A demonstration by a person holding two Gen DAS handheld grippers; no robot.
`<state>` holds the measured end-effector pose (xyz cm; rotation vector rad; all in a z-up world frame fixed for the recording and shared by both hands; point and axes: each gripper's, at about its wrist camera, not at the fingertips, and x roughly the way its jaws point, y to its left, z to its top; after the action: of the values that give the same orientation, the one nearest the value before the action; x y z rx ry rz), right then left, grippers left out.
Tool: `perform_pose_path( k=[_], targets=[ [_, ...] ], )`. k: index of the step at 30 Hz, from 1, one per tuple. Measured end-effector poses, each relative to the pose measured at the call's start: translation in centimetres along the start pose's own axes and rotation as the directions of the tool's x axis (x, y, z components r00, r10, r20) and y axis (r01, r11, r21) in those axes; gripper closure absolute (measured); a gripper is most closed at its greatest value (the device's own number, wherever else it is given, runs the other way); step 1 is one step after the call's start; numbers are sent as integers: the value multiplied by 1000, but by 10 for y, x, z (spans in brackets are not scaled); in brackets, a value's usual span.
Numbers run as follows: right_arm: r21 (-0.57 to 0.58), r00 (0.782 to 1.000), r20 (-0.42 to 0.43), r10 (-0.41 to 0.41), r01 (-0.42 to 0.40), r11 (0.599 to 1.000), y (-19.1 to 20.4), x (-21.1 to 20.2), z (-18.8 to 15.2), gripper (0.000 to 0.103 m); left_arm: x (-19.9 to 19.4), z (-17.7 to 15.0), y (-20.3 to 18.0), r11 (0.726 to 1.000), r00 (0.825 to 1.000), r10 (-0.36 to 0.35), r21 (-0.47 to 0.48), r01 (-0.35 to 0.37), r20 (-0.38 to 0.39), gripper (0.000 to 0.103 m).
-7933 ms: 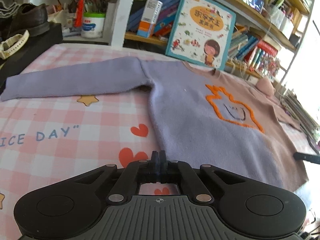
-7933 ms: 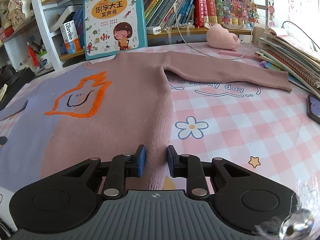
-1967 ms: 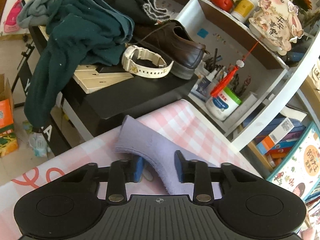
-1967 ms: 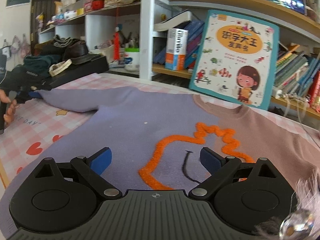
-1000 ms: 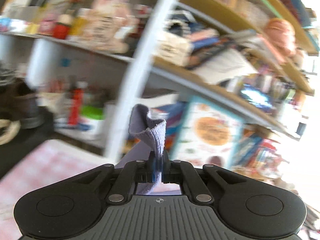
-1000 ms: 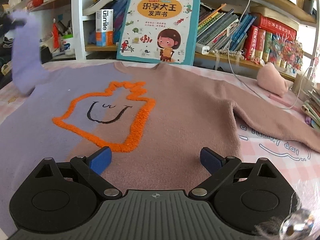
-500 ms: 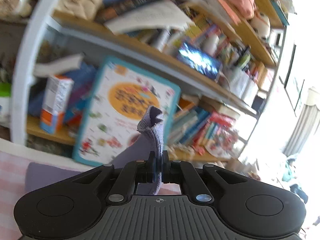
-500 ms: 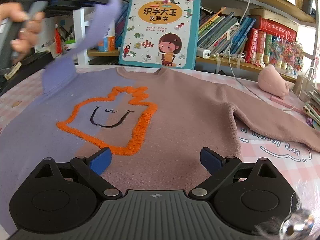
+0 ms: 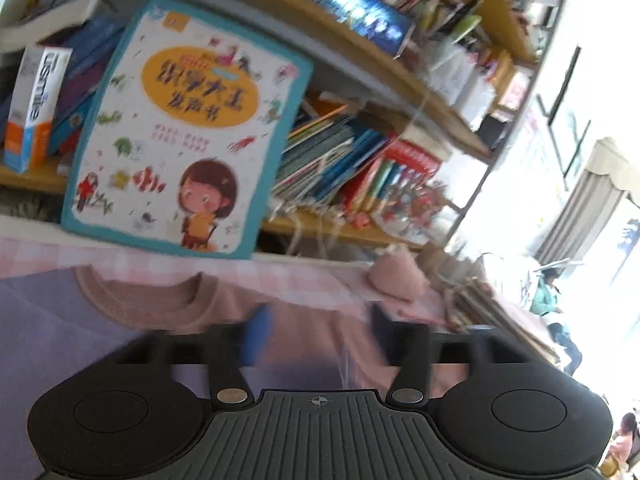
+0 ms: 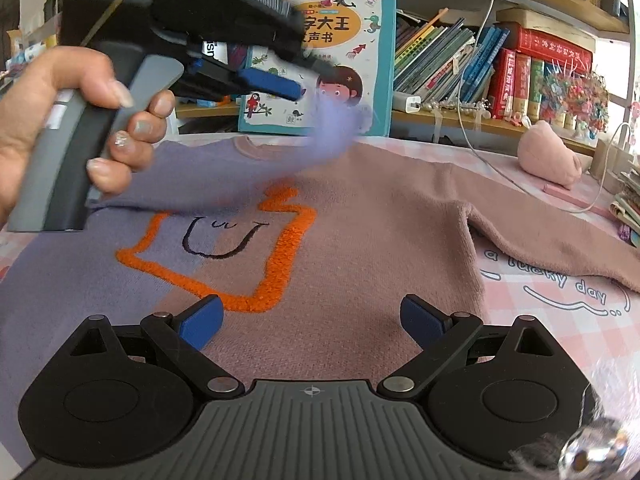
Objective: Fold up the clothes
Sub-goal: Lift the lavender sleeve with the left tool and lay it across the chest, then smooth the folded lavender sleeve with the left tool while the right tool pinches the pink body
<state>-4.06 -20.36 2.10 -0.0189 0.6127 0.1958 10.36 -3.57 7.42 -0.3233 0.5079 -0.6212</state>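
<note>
children's book [image 10: 344, 40]: "字大王 / 声书" on cover | white box [image 9: 34, 108]: "usmile" down its side | checked tablecloth [image 10: 560, 300]: "a lucky day" in script

Left tool [image 9: 316, 334] jaws just opening; right tool [image 10: 312, 322] spread wide.

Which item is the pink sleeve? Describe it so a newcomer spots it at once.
Start from the two-colour sweater spread on the checked tablecloth below the bookshelf. The pink sleeve runs flat from its pink half toward the right edge. Unlike the purple sleeve, which hangs in mid-air, it lies untouched on the cloth.
</note>
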Motion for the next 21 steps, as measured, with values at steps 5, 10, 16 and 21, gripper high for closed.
perform_pose_path(
  k=[5,10,16,21],
  targets=[
    [-10,1000,-12,-5,5,1000,2,2,1,8,-29,4,-8,997,999,23,77,-27,49,18],
    [-17,1000,-17,-10,10,1000,2,4,1,8,-61,-14,5,969,989,145,198,-148,30,14],
    [-26,999,-27,-20,19,999,4,5,1,8,-101,-50,25,874,926,378,332,-355,-5,13],
    [-43,999,-26,-33,32,999,6,5,0,7,-135,-75,47,837,870,492,290,-465,-23,13]
  ],
)
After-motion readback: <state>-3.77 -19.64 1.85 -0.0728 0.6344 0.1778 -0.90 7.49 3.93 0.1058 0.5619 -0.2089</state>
